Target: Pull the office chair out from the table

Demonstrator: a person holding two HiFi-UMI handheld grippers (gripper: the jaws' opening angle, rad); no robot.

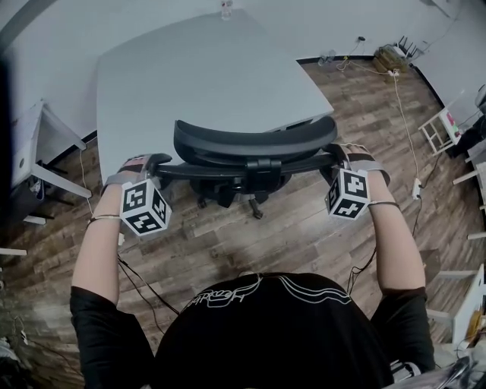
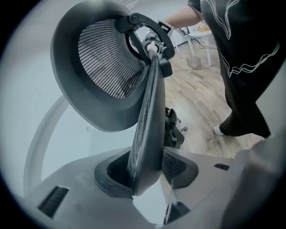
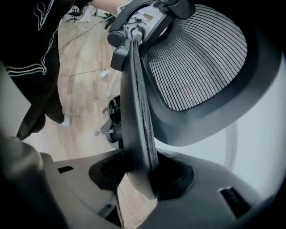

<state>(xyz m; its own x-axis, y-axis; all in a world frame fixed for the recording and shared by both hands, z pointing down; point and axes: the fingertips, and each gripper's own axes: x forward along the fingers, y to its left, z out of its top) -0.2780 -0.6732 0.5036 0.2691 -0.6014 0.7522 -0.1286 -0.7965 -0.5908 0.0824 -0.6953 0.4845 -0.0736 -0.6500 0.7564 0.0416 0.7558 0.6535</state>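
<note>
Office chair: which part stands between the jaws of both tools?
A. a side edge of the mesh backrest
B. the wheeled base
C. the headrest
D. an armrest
A: the gripper views show the backrest edge between the jaws of the left tool and the right tool, the headrest above.

I see a wood-plank floor (image 1: 296,228), a pale wall (image 1: 334,23) behind, a white desk (image 1: 34,148) at the left and a white cable (image 1: 403,114) running over the planks at the right.
</note>
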